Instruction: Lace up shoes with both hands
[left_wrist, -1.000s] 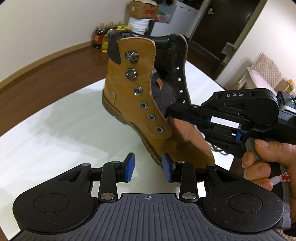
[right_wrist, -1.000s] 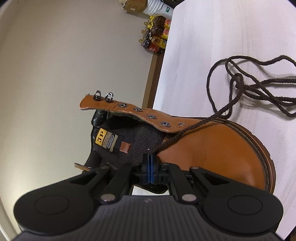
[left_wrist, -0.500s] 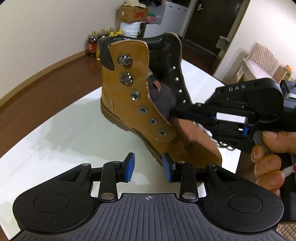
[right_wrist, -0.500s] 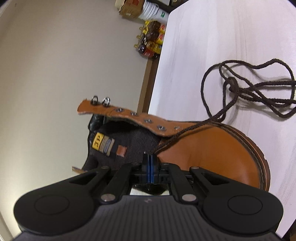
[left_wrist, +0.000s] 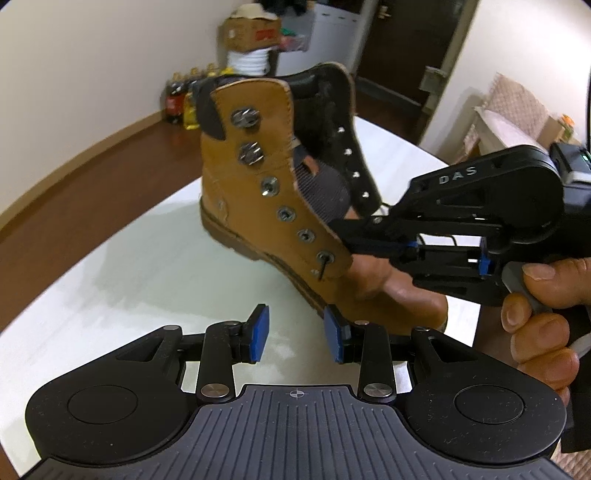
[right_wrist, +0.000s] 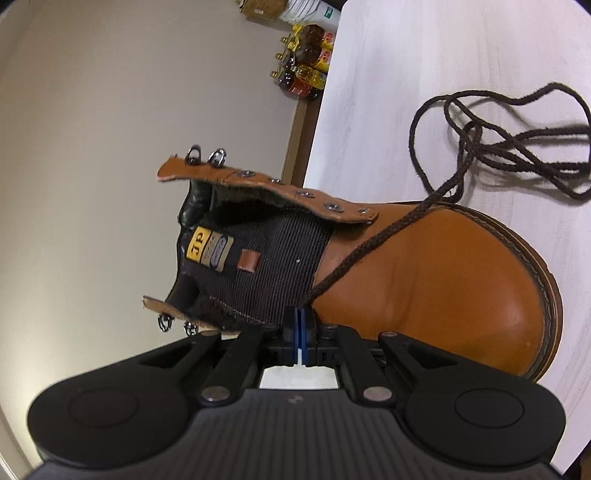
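Observation:
A tan lace-up boot (left_wrist: 251, 206) stands on the white table (left_wrist: 129, 277), toe toward me, tongue flaps spread. My left gripper (left_wrist: 295, 334) hovers open just in front of the toe, nothing between its blue pads. My right gripper (left_wrist: 354, 236), held by a hand (left_wrist: 535, 317), reaches in behind the near eyelet flap. A short dark lace tip (left_wrist: 323, 266) sticks out of the lowest eyelet there. In the right wrist view the right gripper (right_wrist: 300, 325) is shut on the brown lace (right_wrist: 354, 258), which runs over the boot (right_wrist: 443, 288) into loose loops (right_wrist: 517, 155) on the table.
Beyond the table (right_wrist: 406, 74) edge, bottles (left_wrist: 181, 99) stand on the wooden floor by the wall, with a cardboard box (left_wrist: 255, 33) on a white bucket. A dark door and quilted bedding (left_wrist: 517, 107) lie at the back right.
A dark lace tip now pokes out of the near flap's lowest eyelet. The left wrist view has rolled slightly; the left jaws stay open. The right gripper stays shut on the lace.

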